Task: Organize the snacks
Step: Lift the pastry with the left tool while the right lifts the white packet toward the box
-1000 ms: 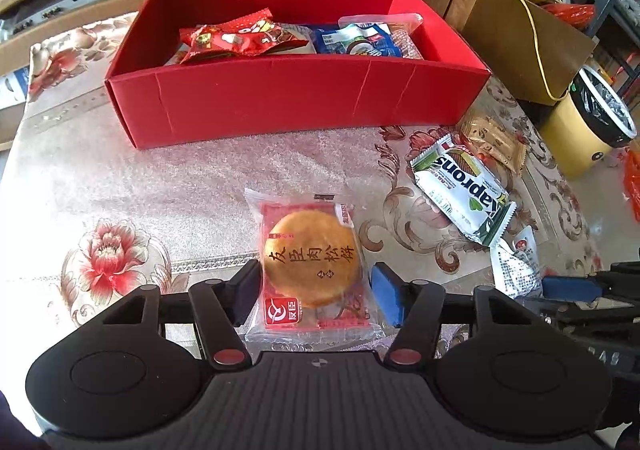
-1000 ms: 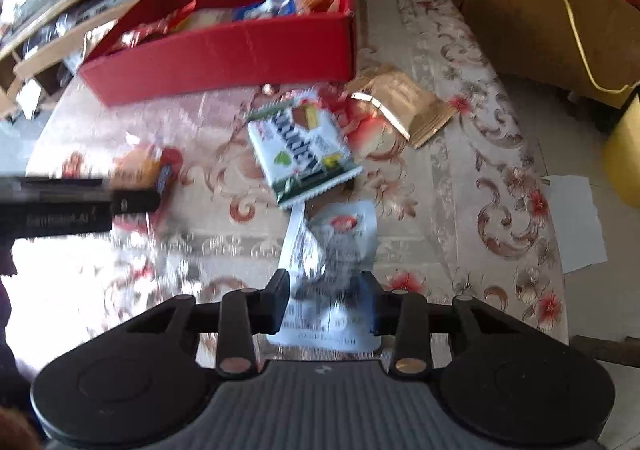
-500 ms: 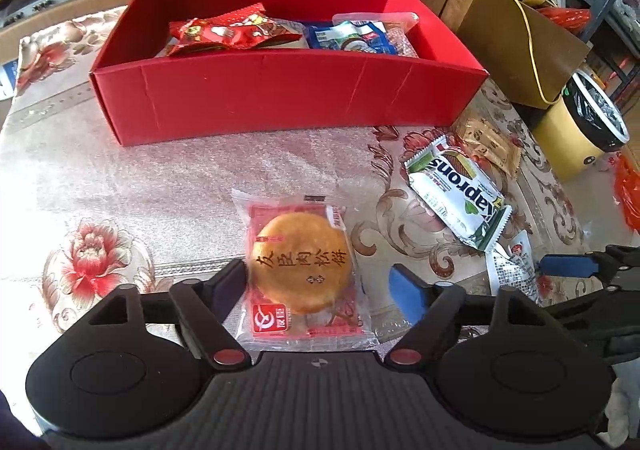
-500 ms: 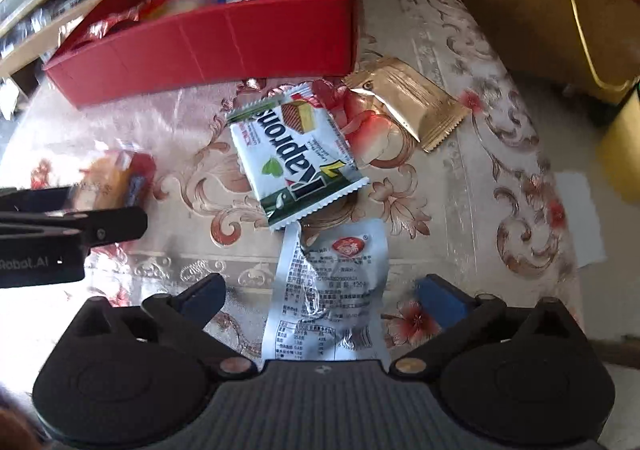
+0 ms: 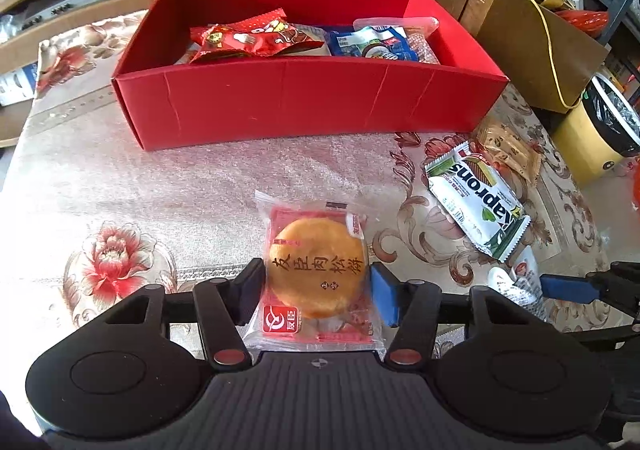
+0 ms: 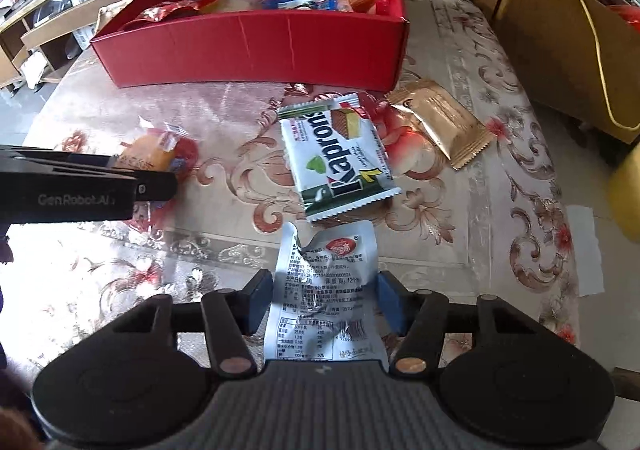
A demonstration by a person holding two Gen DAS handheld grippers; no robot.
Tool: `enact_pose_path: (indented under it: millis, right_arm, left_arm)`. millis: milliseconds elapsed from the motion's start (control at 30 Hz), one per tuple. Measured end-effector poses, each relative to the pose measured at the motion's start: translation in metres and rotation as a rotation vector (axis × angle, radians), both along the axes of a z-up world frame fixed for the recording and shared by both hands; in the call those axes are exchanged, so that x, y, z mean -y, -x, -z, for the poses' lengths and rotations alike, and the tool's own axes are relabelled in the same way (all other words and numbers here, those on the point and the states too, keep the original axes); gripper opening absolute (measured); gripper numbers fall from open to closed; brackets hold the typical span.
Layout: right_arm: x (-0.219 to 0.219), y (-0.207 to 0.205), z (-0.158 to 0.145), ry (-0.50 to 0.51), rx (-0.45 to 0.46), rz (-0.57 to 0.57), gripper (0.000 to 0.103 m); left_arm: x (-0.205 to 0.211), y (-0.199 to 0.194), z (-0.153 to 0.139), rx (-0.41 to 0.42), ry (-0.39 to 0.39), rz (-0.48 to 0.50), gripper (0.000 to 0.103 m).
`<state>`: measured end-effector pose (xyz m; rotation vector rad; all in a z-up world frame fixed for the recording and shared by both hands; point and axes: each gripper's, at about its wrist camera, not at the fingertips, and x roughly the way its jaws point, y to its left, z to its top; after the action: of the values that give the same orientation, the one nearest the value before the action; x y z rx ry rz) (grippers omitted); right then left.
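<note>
Both grippers have narrowed since half a second ago. Now the left gripper (image 5: 317, 292) clamps the round pastry packet (image 5: 316, 278), pads touching its sides, while the right gripper (image 6: 325, 300) pinches the silver sachet (image 6: 326, 292) — both packets lie low on the floral tablecloth (image 5: 160, 201). Just beyond the sachet lies the green-and-white wafer pack (image 6: 338, 155), with a gold packet (image 6: 438, 121) beside it. Farther back, the red box (image 5: 304, 105) holds several snacks; bare cloth lies between it and the pastry. At right, the table edge drops toward a yellow bin (image 5: 596, 133).
</note>
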<state>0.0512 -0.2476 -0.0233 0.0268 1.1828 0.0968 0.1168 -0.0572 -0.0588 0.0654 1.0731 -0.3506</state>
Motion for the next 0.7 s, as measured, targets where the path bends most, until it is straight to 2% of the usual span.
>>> enact_pose_path:
  millis: [167,367,700]
  right_arm:
    - [0.003,0.002,-0.008,-0.047,0.018,-0.002,0.053]
    - [0.003,0.006,-0.024,-0.088,0.058,0.000,0.053]
    - [0.007,-0.012,-0.041,-0.136,0.121,0.014,0.053]
  left_arm:
    - [-0.005,0.005,-0.005,0.002,0.004,-0.020,0.063]
    - [-0.013,0.013,-0.020,0.021,0.051,-0.047,0.063]
    - [-0.011,0.015,-0.035,0.053,0.069,-0.062,0.063]
